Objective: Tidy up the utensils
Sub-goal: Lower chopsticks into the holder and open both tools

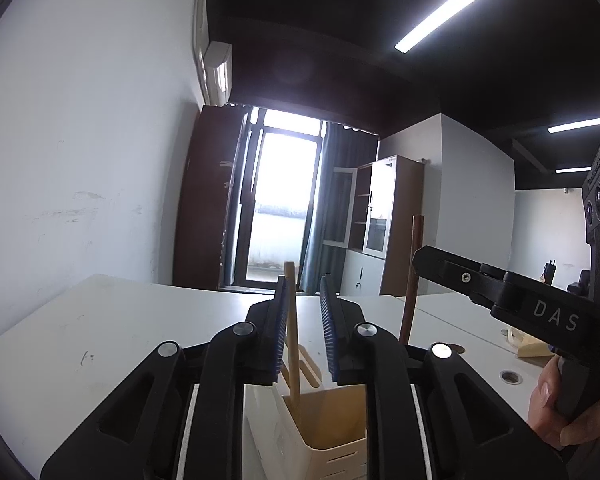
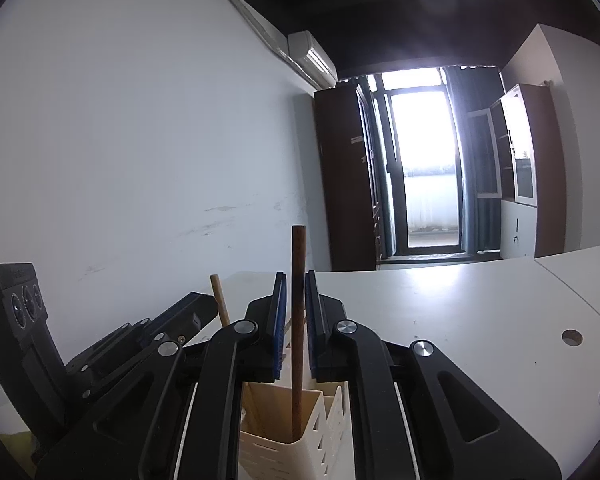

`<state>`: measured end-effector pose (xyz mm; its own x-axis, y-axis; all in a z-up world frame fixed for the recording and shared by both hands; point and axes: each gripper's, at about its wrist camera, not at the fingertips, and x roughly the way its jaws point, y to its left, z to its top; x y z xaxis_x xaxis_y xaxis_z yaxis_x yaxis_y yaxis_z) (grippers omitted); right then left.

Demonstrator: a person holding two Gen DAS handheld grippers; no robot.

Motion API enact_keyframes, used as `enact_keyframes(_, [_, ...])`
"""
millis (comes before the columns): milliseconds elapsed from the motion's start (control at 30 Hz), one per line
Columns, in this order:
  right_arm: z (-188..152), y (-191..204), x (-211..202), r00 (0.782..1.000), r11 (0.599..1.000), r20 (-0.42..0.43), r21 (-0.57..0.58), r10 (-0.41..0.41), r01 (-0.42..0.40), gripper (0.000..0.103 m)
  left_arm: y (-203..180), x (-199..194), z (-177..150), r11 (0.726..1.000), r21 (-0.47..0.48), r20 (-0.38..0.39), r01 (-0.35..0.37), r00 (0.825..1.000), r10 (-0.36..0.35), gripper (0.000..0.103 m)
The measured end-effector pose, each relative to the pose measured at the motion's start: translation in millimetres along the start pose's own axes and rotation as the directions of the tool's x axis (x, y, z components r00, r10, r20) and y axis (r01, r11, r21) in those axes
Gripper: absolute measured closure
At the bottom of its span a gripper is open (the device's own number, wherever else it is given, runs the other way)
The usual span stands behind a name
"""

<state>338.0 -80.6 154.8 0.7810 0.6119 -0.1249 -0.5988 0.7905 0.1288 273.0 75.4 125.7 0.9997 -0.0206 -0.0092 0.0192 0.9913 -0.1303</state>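
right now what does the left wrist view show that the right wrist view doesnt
Only the left wrist view: a hand gripping the right gripper's handle, a beige object on the table's right side, and two ceiling light strips.

Only the right wrist view: the left gripper's camera block seen from the side, and a yellow patch at the lower left.

Both: the cream utensil holder, the light wooden stick, the dark wooden stick, the white table, the window door and the air conditioner.
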Motion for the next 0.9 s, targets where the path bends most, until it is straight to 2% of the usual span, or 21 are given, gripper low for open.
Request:
enact_keyframes(233, [0.0,-2.3,-3.3,1.0,1.0,-0.008,0.012,-0.015,0.015,0.08,7.7,-14.9,9.3,1.0,-0.028,0.0,-0.006,1.0,0.006,0.075])
enact_keyframes(433, [0.8,-2.5,-8.6,0.999,0.999,-0.018,0.02,-0.042,0.042,0.074,8.8,-24.8,10.9,1.0,-0.03,-0.034,-0.007,0.999,0.006,0.069])
enact_keyframes(900, [-15.1,1.5,-39.1,0.99,0.993,-0.084,0.02,-0.118,0.12,0.058,-3.3,-56.9,7.3,0.999,0.036,-0.125,-0.025,0.992,0.03,0.052])
